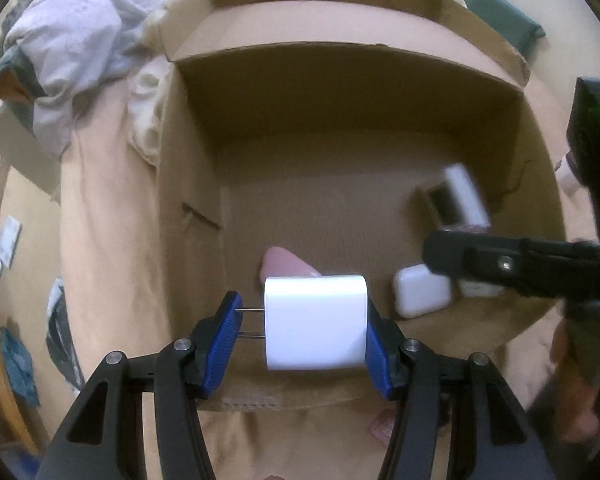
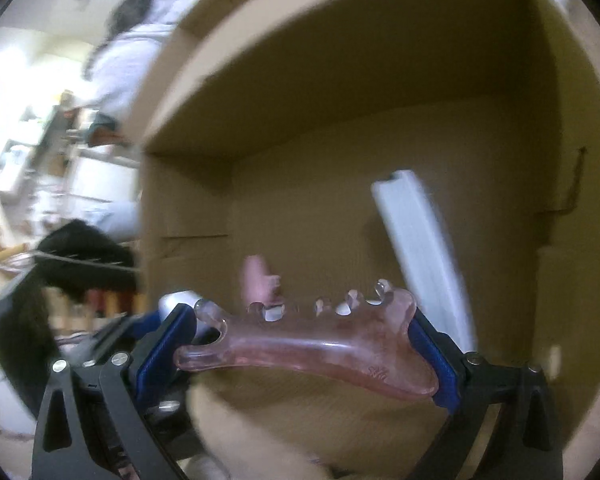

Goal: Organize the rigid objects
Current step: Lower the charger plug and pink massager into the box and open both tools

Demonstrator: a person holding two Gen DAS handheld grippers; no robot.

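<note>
Charger [image 1: 315, 322] clamped sideways in left gripper [image 1: 304, 328], prongs against pad, for dropping | comb [image 2: 300, 344] pinched lengthwise by right gripper [image 2: 300, 344] | box [image 1: 340, 92] ahead of both.

A cardboard box [image 1: 340, 92] stands open on a bed sheet [image 1: 108, 248], with crumpled clothes [image 1: 72, 44] behind it to the left. Above the box's near edge, the left gripper [image 1: 304, 322] holds a charger [image 1: 316, 322]. Inside, a massage tool [image 1: 286, 264] lies on the floor behind the charger, a small case [image 1: 420, 296] lies to its right, and a long box [image 1: 466, 196] leans near the right wall. The right gripper [image 2: 304, 344] holds a comb-shaped scraper [image 2: 312, 350] over the box's near side.
</note>
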